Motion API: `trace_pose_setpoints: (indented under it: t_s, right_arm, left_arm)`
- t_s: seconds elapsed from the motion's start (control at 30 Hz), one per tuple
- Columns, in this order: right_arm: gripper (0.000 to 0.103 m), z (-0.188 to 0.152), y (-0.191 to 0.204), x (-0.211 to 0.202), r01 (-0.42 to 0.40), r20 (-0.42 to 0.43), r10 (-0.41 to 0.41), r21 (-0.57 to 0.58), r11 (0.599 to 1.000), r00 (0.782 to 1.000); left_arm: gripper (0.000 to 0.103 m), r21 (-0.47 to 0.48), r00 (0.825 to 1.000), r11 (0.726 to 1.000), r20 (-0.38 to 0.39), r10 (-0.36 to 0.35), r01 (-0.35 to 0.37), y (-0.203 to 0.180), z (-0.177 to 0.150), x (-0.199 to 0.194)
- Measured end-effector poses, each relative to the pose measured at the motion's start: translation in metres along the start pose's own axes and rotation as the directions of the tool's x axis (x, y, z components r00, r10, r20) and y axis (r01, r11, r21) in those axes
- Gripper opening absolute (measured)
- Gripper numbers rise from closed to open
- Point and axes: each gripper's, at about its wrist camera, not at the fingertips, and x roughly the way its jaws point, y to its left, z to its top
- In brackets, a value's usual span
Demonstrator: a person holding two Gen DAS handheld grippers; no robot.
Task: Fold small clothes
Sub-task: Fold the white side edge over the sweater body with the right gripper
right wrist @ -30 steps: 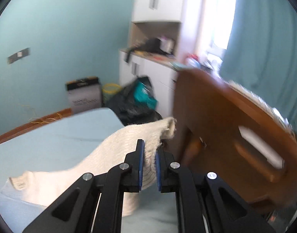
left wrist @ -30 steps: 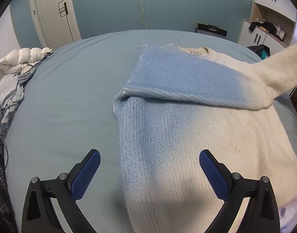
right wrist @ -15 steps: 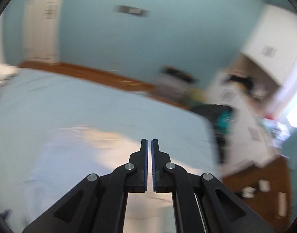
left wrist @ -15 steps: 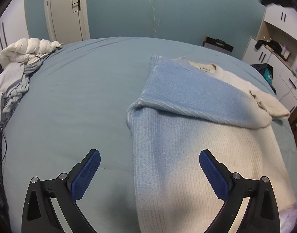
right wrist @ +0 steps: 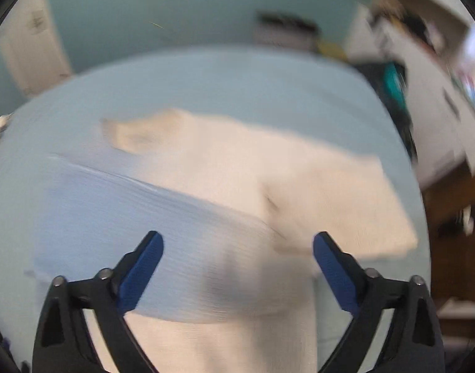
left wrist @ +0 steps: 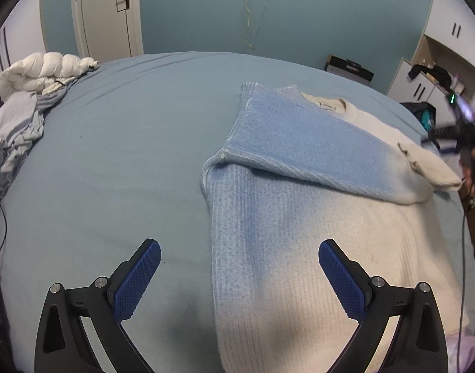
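A knitted sweater point(left wrist: 299, 217), blue on the left and fading to cream on the right, lies flat on the blue bed point(left wrist: 113, 155). One sleeve point(left wrist: 299, 146) is folded across its chest, and the other sleeve's cuff point(left wrist: 433, 168) rests at the right edge. My left gripper point(left wrist: 239, 264) hovers open over the sweater's lower left edge with nothing between its fingers. In the blurred right wrist view, my right gripper point(right wrist: 237, 258) hangs above the sweater point(right wrist: 237, 192); its jaws are opening and nothing is between them.
A pile of white and grey bedding point(left wrist: 29, 99) lies at the bed's far left. White cabinets point(left wrist: 439, 71) and dark bags point(left wrist: 420, 115) stand to the right, a door point(left wrist: 107, 12) at the back left. A wooden bed frame point(right wrist: 454, 217) borders the right side.
My right gripper let go of the cream sleeve, swung down over the sweater and opened wide. The sleeve now lies on the bed at the right. My left gripper shifted slightly.
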Motion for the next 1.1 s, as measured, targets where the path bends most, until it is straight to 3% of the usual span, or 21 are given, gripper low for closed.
trace_pose_setpoints:
  t_s: [0.03, 0.07, 0.13, 0.27, 0.47, 0.5, 0.53, 0.6, 0.7, 0.8, 0.87, 0.97, 1.0, 1.1]
  right_arm:
    - [0.058, -0.003, -0.013, 0.017, 0.027, -0.036, -0.027, 0.000, 1.000, 0.999]
    - [0.050, -0.002, -0.022, 0.035, 0.047, -0.072, -0.047, -0.004, 0.999, 0.996]
    - [0.049, -0.008, -0.035, 0.062, 0.062, -0.124, -0.062, -0.009, 0.998, 0.990]
    - [0.049, -0.013, -0.039, 0.076, -0.025, -0.092, 0.026, 0.010, 1.000, 0.995]
    - [0.048, -0.014, -0.033, 0.095, 0.063, -0.076, -0.066, -0.038, 0.997, 0.995]
    - [0.029, -0.017, -0.033, 0.095, 0.065, -0.068, -0.068, -0.055, 0.996, 0.995]
    - [0.002, -0.010, -0.037, 0.091, 0.059, -0.070, -0.064, -0.070, 0.996, 0.996]
    - [0.002, -0.009, -0.040, 0.082, 0.070, -0.066, -0.074, -0.069, 0.995, 0.995]
    - [0.001, 0.002, -0.043, 0.039, 0.107, 0.010, -0.107, -0.048, 0.993, 0.994]
    - [0.001, 0.009, -0.052, -0.028, 0.026, 0.125, -0.028, 0.019, 0.999, 0.992]
    - [0.001, 0.015, -0.043, -0.078, -0.018, 0.182, 0.016, 0.005, 1.000, 0.983]
    - [0.001, 0.035, -0.038, -0.139, -0.102, 0.277, 0.108, -0.038, 0.994, 0.955]
    - [0.001, 0.035, -0.028, -0.171, -0.139, 0.312, 0.149, -0.054, 0.989, 0.938]
    - [0.001, 0.035, 0.010, -0.215, -0.229, 0.348, 0.251, -0.105, 0.968, 0.903]
  left_arm:
    - [0.102, 0.003, 1.000, 1.000, -0.005, 0.003, -0.003, 0.000, 0.000, 0.002]
    - [0.103, 0.004, 1.000, 1.000, -0.008, 0.005, -0.005, -0.001, 0.000, 0.003]
    - [0.102, 0.002, 1.000, 1.000, -0.019, 0.009, -0.009, 0.000, 0.000, 0.008]
    - [0.102, 0.002, 0.999, 1.000, -0.041, 0.023, -0.023, 0.002, -0.001, 0.016]
    - [0.102, 0.015, 0.998, 0.999, -0.055, 0.034, -0.033, 0.001, -0.004, 0.021]
    - [0.102, 0.020, 0.998, 0.999, -0.055, 0.035, -0.034, 0.001, -0.004, 0.021]
    - [0.102, 0.023, 0.998, 0.999, -0.055, 0.035, -0.034, 0.000, -0.004, 0.021]
    - [0.102, 0.021, 0.998, 0.999, -0.056, 0.030, -0.029, 0.001, -0.004, 0.020]
    - [0.102, 0.012, 0.999, 1.000, -0.051, 0.018, -0.017, 0.002, -0.002, 0.018]
    - [0.102, 0.006, 0.999, 1.000, -0.040, 0.013, -0.012, 0.003, 0.001, 0.014]
    - [0.102, -0.004, 1.000, 1.000, -0.029, 0.010, -0.010, 0.005, 0.003, 0.010]
    - [0.102, -0.024, 1.000, 1.000, -0.012, 0.004, -0.004, 0.008, 0.004, 0.002]
    - [0.102, -0.032, 1.000, 0.999, -0.005, 0.001, -0.002, 0.009, 0.004, -0.001]
    - [0.102, -0.041, 1.000, 0.999, 0.015, -0.011, 0.011, 0.010, 0.004, -0.008]
